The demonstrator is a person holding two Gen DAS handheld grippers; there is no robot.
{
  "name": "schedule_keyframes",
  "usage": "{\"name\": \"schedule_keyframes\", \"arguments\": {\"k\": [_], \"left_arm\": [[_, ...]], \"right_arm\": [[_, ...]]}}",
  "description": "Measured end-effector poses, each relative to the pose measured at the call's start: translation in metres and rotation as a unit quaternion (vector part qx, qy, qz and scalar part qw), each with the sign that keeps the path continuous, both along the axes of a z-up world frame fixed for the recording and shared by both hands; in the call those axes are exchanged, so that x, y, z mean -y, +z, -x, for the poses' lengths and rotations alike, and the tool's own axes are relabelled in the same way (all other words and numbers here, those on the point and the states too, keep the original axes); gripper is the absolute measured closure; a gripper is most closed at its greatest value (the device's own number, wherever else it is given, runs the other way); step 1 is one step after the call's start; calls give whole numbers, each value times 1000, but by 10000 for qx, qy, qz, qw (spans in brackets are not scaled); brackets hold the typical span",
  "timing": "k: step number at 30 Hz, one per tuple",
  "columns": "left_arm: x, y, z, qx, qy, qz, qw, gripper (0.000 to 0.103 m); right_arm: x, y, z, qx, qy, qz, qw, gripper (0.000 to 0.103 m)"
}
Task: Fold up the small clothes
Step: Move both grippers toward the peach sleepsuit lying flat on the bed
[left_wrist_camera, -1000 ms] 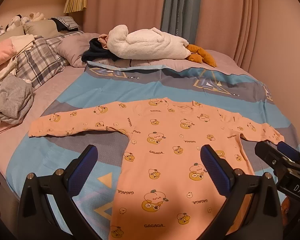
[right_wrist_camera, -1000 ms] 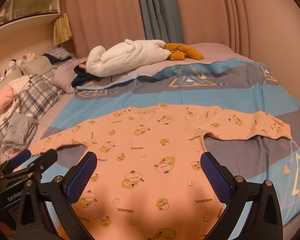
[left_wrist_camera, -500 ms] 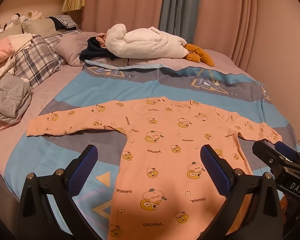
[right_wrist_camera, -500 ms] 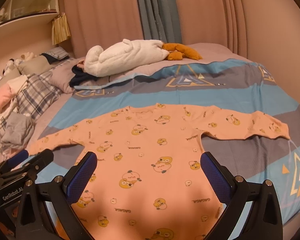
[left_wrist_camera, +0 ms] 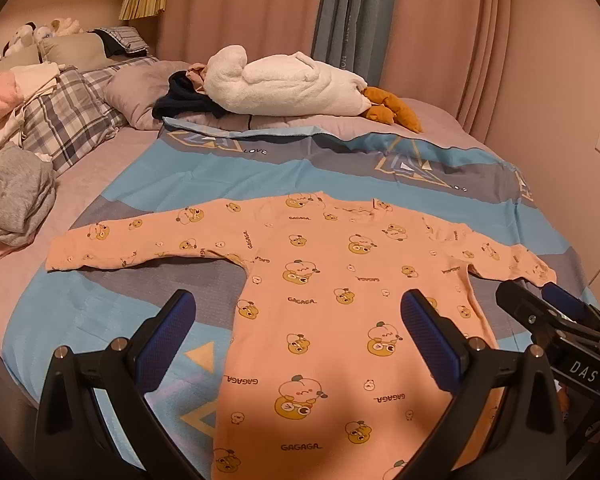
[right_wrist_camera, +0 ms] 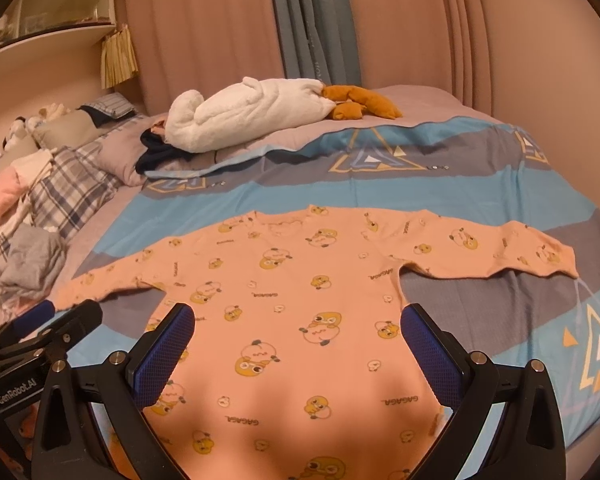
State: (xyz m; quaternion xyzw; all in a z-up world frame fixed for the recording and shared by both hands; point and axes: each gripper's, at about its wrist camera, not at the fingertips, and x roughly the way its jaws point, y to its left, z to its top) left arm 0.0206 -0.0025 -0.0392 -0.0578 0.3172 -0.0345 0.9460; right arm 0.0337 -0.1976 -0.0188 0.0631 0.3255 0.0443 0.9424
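1. Left wrist view shows the bed [left_wrist_camera: 112, 184], its blue and grey patterned cover [left_wrist_camera: 260, 168] spread across the middle.
2. An orange long-sleeved top [left_wrist_camera: 324, 300] printed with cartoon faces lies flat on that cover, toward the bed's near edge. Its body runs lengthwise from the neckline, which points to the far edge, down to the hem nearest the cameras; both sleeves stretch sideways along the bed's width.
3. The hem is cut off by the lower frame and partly hidden behind the gripper arms in both views.
4. A white fluffy bundle [left_wrist_camera: 284, 84] rests near the far edge, an orange-brown plush thing [left_wrist_camera: 392, 108] touching it; what it is stays hard to tell.
5. Plaid pillows [left_wrist_camera: 68, 124] and grey clothing [left_wrist_camera: 16, 196] sit along the left edge.
6. The left gripper [left_wrist_camera: 298, 332] hovers released, fingers spread wide over the top's left side, holding nothing.
7. The right gripper [right_wrist_camera: 298, 340] is likewise released, spread above the body of the top.
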Motion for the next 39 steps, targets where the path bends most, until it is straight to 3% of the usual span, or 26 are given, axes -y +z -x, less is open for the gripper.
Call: {"name": "schedule_keyframes", "arguments": {"k": [29,39], "left_arm": [[3,-10,-25,-344,-330,481,9977,1],[4,7,-49,-528,-554,535,9956,3]], "right_arm": [[3,-4,-15,-118,-166,-13,9998,1],[9,20,-33,-108,-192,-69,9997,1]]}}
